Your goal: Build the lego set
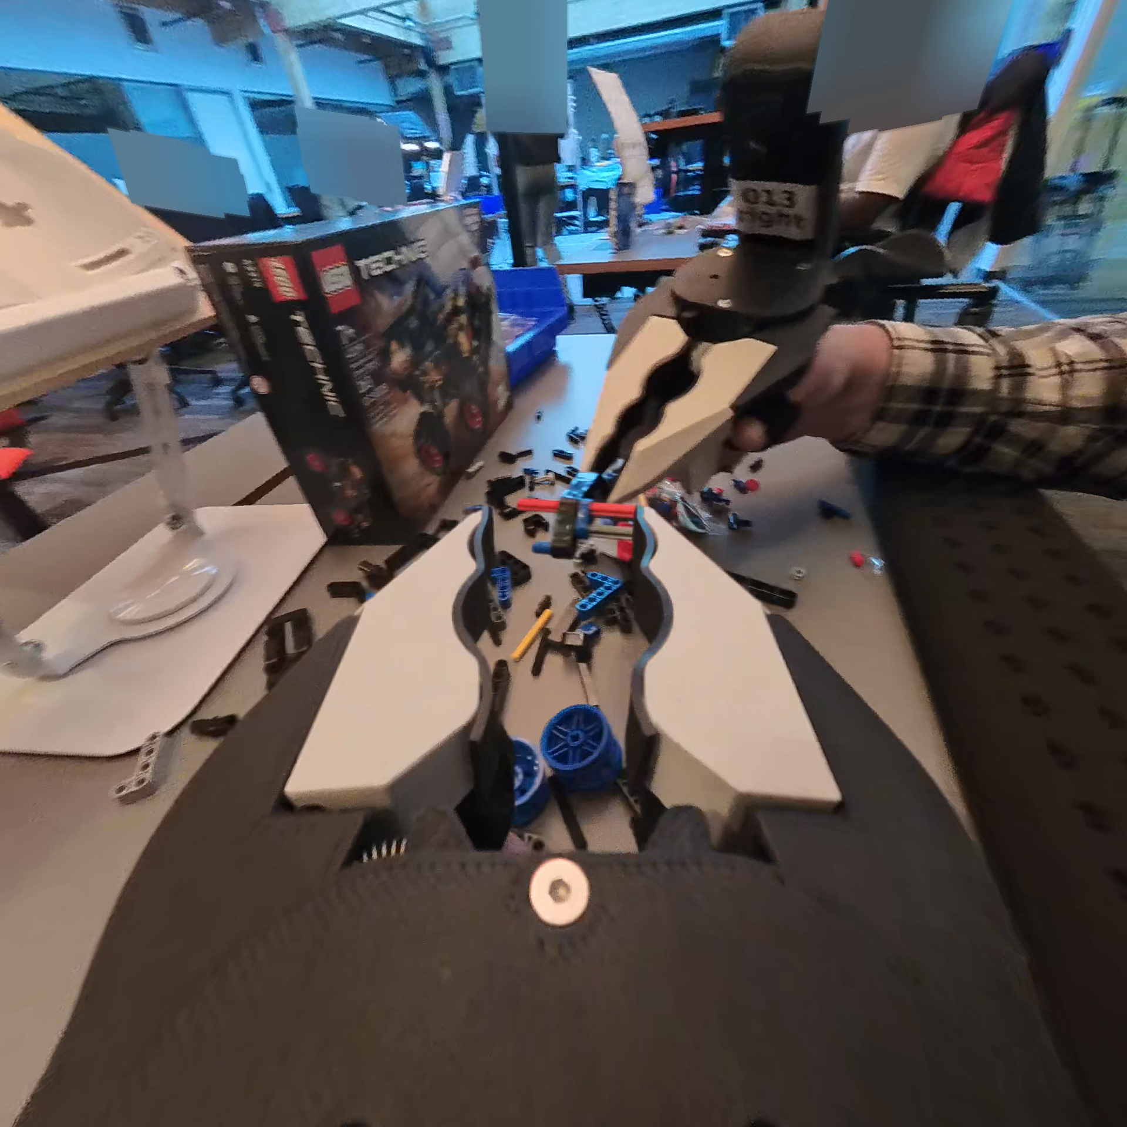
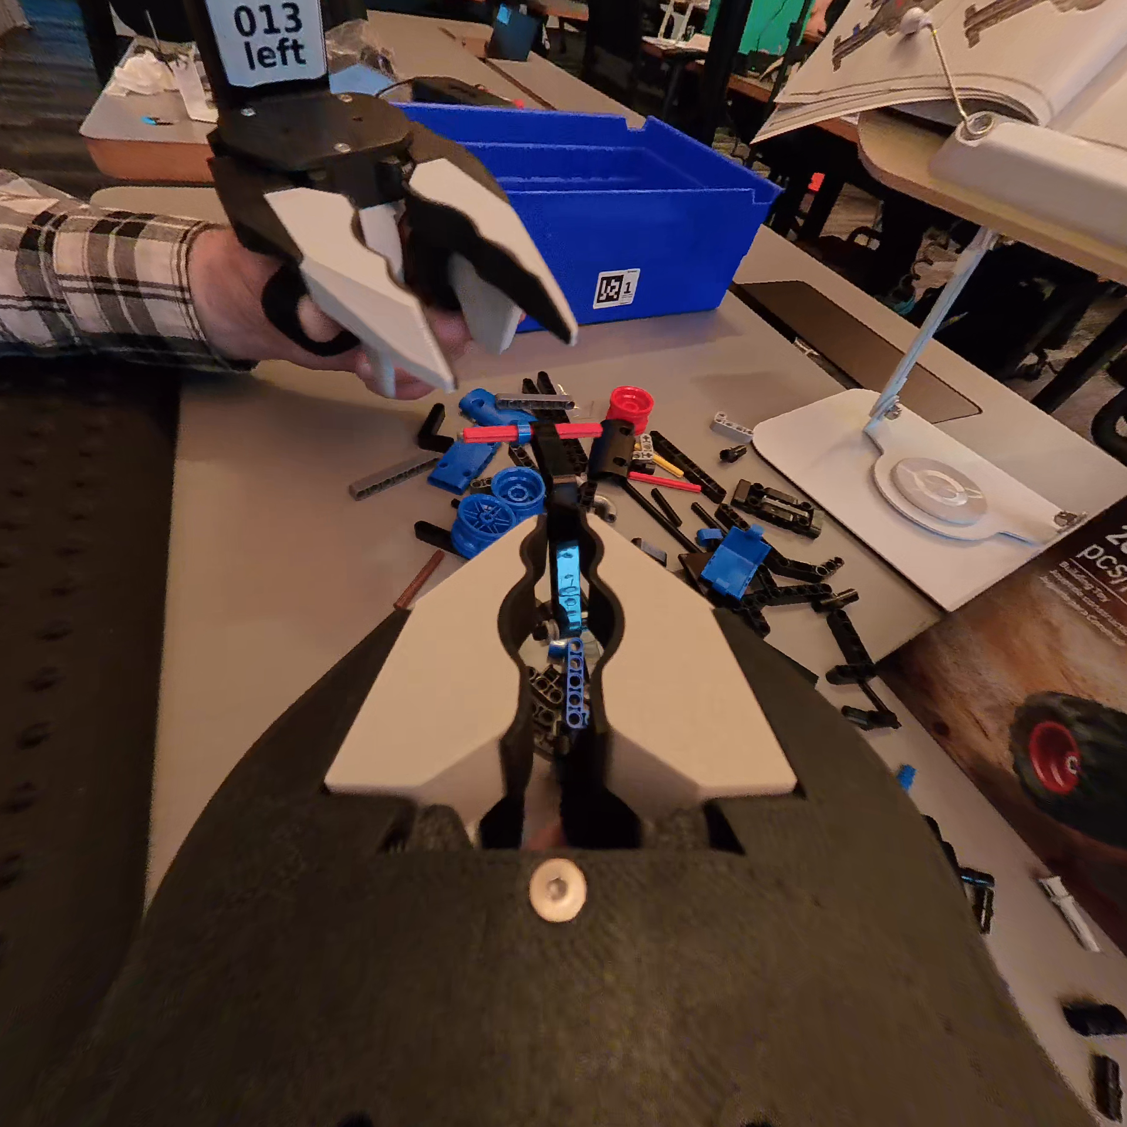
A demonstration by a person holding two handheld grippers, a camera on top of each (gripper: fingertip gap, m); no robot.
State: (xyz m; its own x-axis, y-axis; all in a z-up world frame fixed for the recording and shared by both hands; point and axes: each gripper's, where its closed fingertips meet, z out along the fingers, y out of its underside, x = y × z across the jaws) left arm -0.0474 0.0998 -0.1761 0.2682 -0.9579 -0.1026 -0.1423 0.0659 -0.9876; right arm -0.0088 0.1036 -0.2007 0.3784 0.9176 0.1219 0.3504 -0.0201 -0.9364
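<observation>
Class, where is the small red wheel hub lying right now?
In the right wrist view, the small red wheel hub lies on the grey table behind the parts pile, before the blue plastic bin.

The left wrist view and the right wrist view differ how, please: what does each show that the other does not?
Only the left wrist view shows the box front. Only the right wrist view shows the red wheel hub and the blue bin's tag. Both show the right gripper shut on the small assembly, the open left gripper and blue wheel hubs.
</observation>
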